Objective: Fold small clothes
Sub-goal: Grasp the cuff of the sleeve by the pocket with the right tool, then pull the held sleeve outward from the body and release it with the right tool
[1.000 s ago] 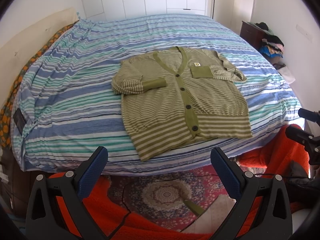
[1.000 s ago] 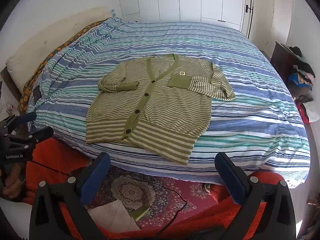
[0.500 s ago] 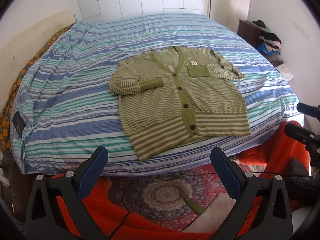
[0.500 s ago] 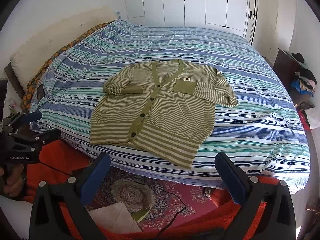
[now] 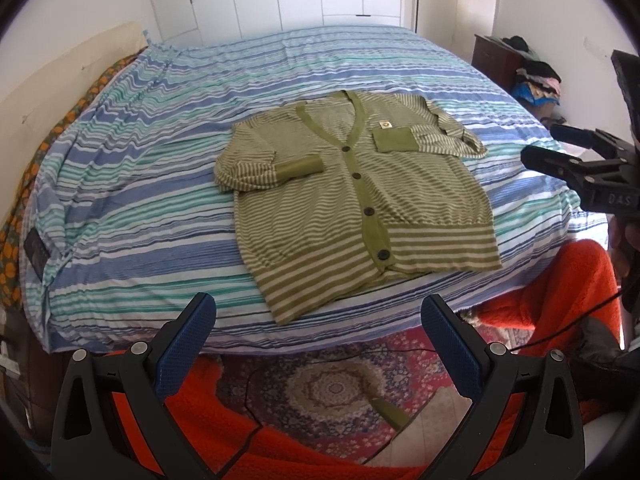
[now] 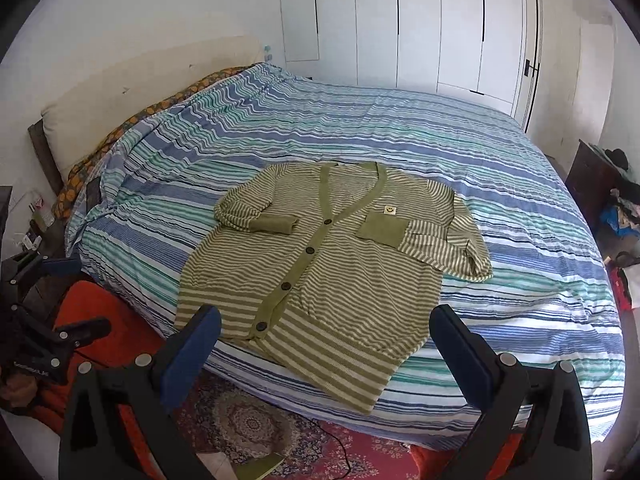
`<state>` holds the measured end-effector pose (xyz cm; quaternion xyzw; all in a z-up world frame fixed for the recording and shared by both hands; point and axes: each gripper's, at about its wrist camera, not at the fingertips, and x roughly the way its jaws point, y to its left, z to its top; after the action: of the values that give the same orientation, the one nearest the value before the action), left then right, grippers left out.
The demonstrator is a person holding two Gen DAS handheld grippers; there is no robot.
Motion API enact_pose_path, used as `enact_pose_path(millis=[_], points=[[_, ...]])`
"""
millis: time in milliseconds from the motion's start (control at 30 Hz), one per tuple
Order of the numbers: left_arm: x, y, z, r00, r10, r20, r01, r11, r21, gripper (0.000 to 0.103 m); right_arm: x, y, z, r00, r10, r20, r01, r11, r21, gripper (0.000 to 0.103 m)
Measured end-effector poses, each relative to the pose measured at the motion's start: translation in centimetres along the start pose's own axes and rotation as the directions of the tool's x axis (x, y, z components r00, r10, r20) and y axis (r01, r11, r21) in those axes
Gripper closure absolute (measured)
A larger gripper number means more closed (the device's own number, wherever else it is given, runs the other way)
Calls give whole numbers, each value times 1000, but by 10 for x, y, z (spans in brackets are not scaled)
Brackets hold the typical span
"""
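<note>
Here's the olive-and-cream striped knit cardigan (image 5: 360,204) lying flat and buttoned on the bed with the blue, teal and white striped cover (image 5: 160,168), hem at the near edge, neckline pointing far. Both sleeves are folded in across the chest, solid green cuffs resting on the front; the one on the right lies just beside the small smiley patch (image 6: 389,210).

Left gripper (image 5: 318,334) hangs short of the bed's near edge, its blue-padded fingers (image 5: 186,344) spread wide, nothing between them. Right gripper (image 6: 326,344) is the same story: fingers (image 6: 460,352) splayed apart and empty, framing the cardigan's hem from the near side, not touching it.

Down below, a red patterned rug (image 5: 332,384) covers the floor. White wardrobe doors (image 6: 400,24) line the far wall.
</note>
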<state>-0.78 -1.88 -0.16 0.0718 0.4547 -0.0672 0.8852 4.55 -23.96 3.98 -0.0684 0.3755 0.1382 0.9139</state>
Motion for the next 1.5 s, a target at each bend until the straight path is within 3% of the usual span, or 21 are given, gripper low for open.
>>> enact_pose_path(millis=[67, 133, 167, 233, 367, 467, 500, 533, 567, 600, 700, 800, 900, 967, 1033, 1167, 1267, 1367, 1500], points=[[1, 1, 0, 1000, -2, -1, 2, 1000, -5, 1, 39, -17, 19, 999, -49, -8, 48, 996, -69, 3], [2, 3, -1, 1000, -1, -7, 1, 1000, -15, 1, 93, -35, 34, 995, -85, -52, 76, 986, -148, 24], [3, 4, 0, 1000, 1, -12, -2, 1000, -21, 1, 127, -45, 40, 989, -105, -103, 85, 980, -181, 29], [5, 8, 0, 1000, 12, -21, -13, 999, -35, 1, 193, -63, 47, 973, -126, -193, 84, 973, -214, 50], [10, 18, 2, 998, 46, -46, -49, 997, -63, 1, 297, -75, 52, 930, -157, -332, 68, 962, -266, 53], [17, 26, 3, 995, 65, -80, -72, 993, -90, 1, 343, -69, 47, 912, -199, -360, 65, 934, -352, 54], [19, 29, 3, 994, 69, -90, -78, 992, -100, 1, 352, -68, 46, 909, -207, -363, 65, 928, -367, 62], [21, 32, 4, 993, 70, -97, -81, 991, -110, 1, 355, -71, 48, 910, -201, -362, 62, 931, -360, 83], [22, 34, 5, 992, 70, -101, -82, 989, -121, 1, 353, -75, 52, 916, -185, -356, 61, 941, -331, 96], [24, 34, 6, 992, 70, -104, -83, 988, -128, 1, 345, -83, 57, 926, -173, -337, 74, 955, -287, 99], [32, 32, 9, 991, 68, -114, -82, 989, -125, 1, 285, -130, 77, 973, -93, -210, 82, 995, -60, 99], [42, 21, 14, 990, 40, -133, -53, 993, -103, 1, 202, -210, 76, 995, -75, -67, 88, 974, 210, 99], [50, 4, 19, 989, -1, -150, -9, 998, -69, 1, 119, -296, 49, 987, -159, 38, 127, 893, 432, 99], [53, -10, 22, 988, -12, -155, 6, 999, -35, 1, 82, -345, 26, 970, -238, 42, 182, 835, 519, 99], [54, -24, 27, 988, -13, -153, 14, 1000, 7, 1, 58, -390, 5, 954, -299, 11, 237, 776, 584, 99], [48, -47, 34, 991, 0, -132, 11, 997, 78, 1, 44, -462, -36, 941, -338, -16, 246, 652, 717, 99], [40, -56, 38, 995, 25, -98, -13, 993, 115, 1, 43, -478, -65, 936, -350, -48, 264, 605, 751, 99], [41, -62, 39, 994, 67, -89, -54, 989, 141, 1, 50, -475, -102, 949, -305, -79, 244, 553, 797, 99], [51, -65, 41, 991, 45, -128, -26, 989, 143, 1, 76, -460, -151, 961, -209, -182, 265, 494, 828, 94]])
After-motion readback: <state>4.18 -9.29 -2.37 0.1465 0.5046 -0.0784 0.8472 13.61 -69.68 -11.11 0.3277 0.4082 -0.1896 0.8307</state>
